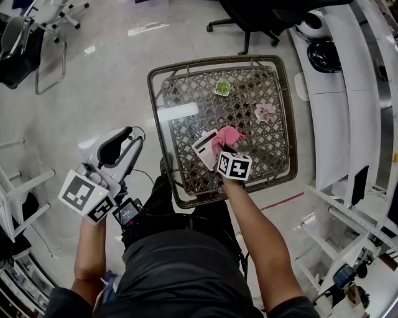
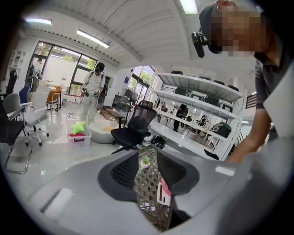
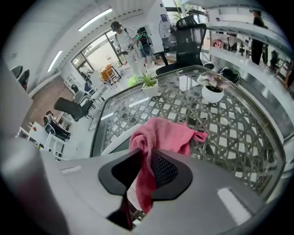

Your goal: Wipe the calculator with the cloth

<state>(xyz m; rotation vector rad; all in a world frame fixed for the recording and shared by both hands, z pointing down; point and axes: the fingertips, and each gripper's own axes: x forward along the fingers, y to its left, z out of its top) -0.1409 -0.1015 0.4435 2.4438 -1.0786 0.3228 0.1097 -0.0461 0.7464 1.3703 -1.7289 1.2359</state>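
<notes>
On the glass-topped wicker table [image 1: 283,112] a white calculator [image 1: 203,149] lies near the front edge. A pink cloth [image 1: 227,137] is bunched over its right side. My right gripper [image 1: 225,155] points steeply down at it and is shut on the cloth [image 3: 165,135], a fold of which hangs between its fingertips [image 3: 146,160]. The calculator's white edge [image 3: 112,146] shows just left of the cloth. My left gripper [image 1: 117,146] hangs off the table's left side over the floor, jaws close together with nothing between them [image 2: 148,160]. Through that slit show the calculator [image 2: 161,196] and the cloth [image 2: 166,187].
A small green plant [image 1: 222,88] and a pink flower in a white pot [image 1: 265,112] stand at the table's far side. A black office chair [image 1: 255,18] is beyond the table. White shelving [image 1: 339,124] runs along the right. My legs are against the table's front rim.
</notes>
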